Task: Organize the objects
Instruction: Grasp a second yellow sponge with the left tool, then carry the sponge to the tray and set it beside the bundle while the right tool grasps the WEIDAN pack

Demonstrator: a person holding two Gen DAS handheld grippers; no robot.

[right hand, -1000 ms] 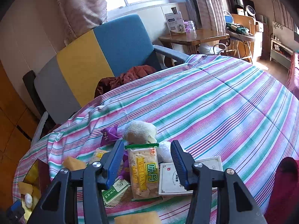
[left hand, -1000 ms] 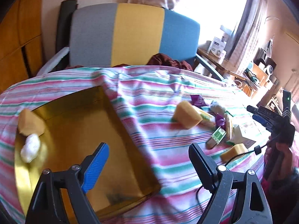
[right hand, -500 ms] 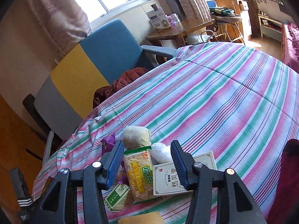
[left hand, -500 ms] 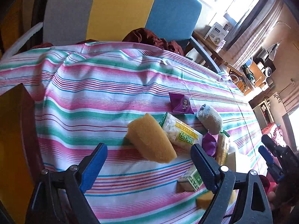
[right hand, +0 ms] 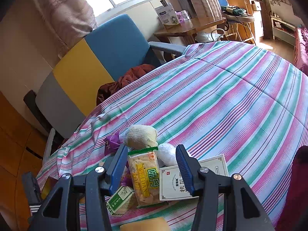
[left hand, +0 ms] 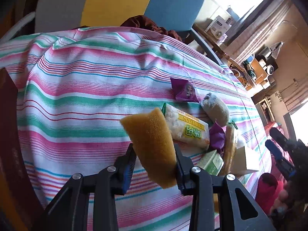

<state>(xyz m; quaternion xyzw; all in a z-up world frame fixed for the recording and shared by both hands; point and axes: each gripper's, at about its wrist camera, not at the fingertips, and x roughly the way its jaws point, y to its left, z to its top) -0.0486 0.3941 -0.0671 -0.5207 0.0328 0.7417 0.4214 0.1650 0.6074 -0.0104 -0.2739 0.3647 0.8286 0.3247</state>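
A yellow sponge stands between the jaws of my left gripper; they are closing, both pads press its sides, and it is tilted above the striped tablecloth. Just behind it lies a rice-cracker packet, then a rolled sock and a purple sachet. My right gripper hovers open over a second cracker packet, whose sides its fingers do not touch. A green box and a white card box flank that packet. Another yellow sponge shows at the bottom edge.
The dark outer wall of the gold box stands at the far left. A grey, yellow and blue chair holding a brown garment faces the table's far side. A person's hand holds the right gripper at the right edge.
My left gripper swung from over the gold box to the pile, came down around the yellow sponge and shut on it. The right gripper stayed over the cracker packet, rolling slightly.
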